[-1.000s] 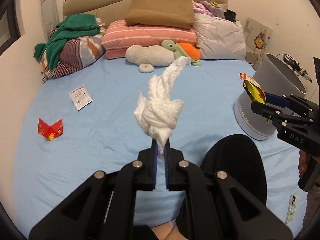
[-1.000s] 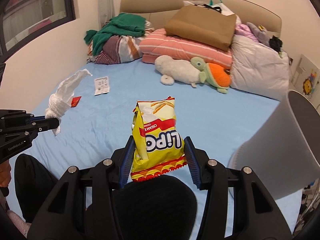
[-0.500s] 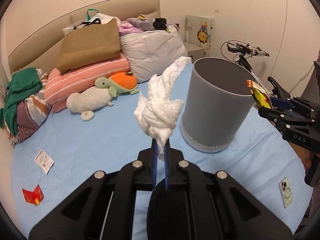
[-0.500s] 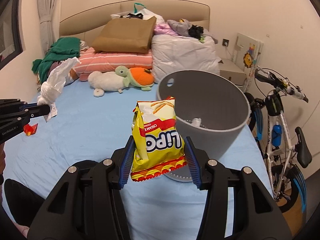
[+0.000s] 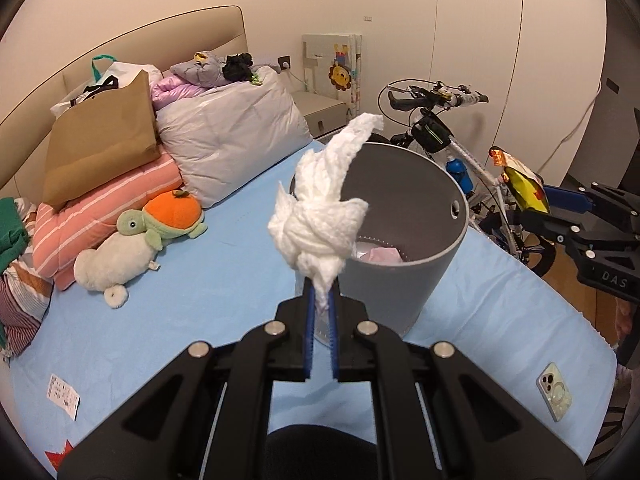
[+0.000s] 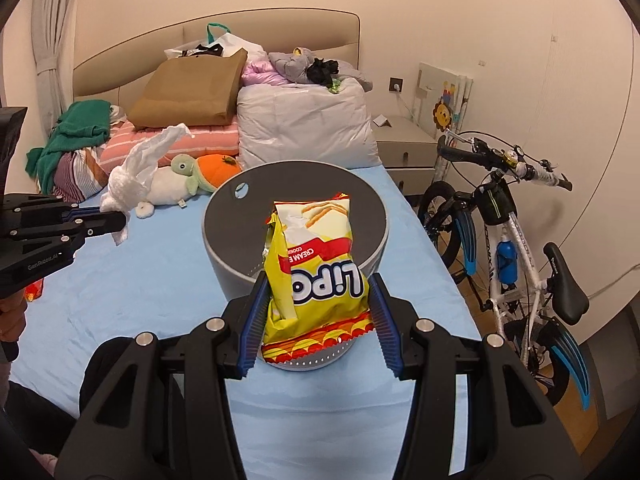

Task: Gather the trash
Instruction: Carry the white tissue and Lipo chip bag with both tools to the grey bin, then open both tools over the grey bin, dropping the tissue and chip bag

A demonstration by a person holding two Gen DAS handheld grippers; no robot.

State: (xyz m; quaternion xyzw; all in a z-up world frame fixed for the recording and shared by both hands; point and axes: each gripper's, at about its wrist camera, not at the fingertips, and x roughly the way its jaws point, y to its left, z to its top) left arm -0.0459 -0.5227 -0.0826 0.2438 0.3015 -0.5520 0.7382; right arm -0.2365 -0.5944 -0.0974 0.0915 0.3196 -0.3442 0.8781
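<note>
My left gripper [image 5: 320, 300] is shut on a knotted white tissue wad [image 5: 320, 216] and holds it just in front of the grey trash bin [image 5: 404, 280], which stands on the blue bed. My right gripper [image 6: 316, 292] is shut on a yellow Lipo snack bag [image 6: 316, 268], held upright at the bin's near rim [image 6: 224, 256]. The bin holds some paper [image 5: 380, 256]. The right gripper with the bag shows at the right of the left wrist view [image 5: 532, 196]; the left gripper with the tissue shows at the left of the right wrist view [image 6: 120, 220].
A receipt [image 5: 64, 396] and a red wrapper [image 5: 60, 454] lie on the bed sheet at the left. A phone [image 5: 554, 392] lies near the bed's right edge. Pillows, a brown bag [image 5: 100, 140] and plush toys [image 5: 140, 236] fill the headboard end. A bicycle [image 6: 516, 240] stands beside the bed.
Both grippers have swung right and moved closer to the bin, which now fills the centre of each view. Both still hold their items.
</note>
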